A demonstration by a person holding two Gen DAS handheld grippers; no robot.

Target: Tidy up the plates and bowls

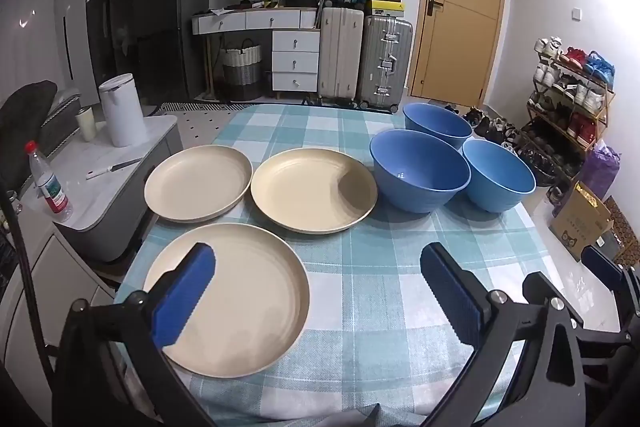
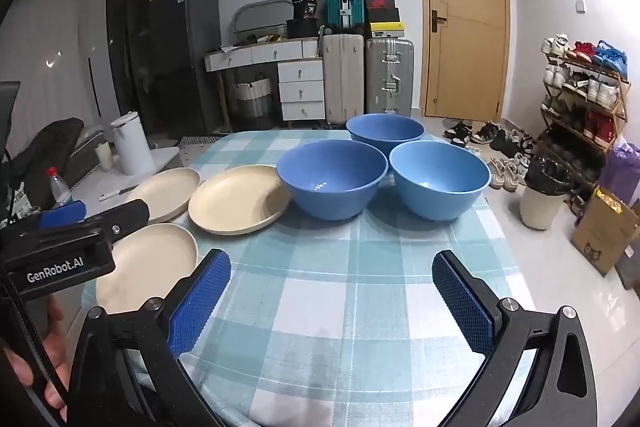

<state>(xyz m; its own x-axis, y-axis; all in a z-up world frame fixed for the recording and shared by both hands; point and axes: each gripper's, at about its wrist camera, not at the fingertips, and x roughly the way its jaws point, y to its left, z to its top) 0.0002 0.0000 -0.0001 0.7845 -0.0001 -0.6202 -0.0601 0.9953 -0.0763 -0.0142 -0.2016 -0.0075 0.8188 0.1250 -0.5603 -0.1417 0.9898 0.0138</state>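
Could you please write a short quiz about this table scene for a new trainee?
1. How many cream plates lie on the checked tablecloth?
2. True or false: the blue bowls are stacked inside each other.
3. Which gripper is nearest the closest plate: left gripper or right gripper?

Key:
1. Three.
2. False; all three stand separately, close together.
3. The left gripper; one open finger shows over that plate. Both grippers are open and hold nothing.

suitcases (image 1: 364, 55), wooden door (image 1: 460, 7), shoe rack (image 1: 572, 95), kettle (image 1: 122, 109)
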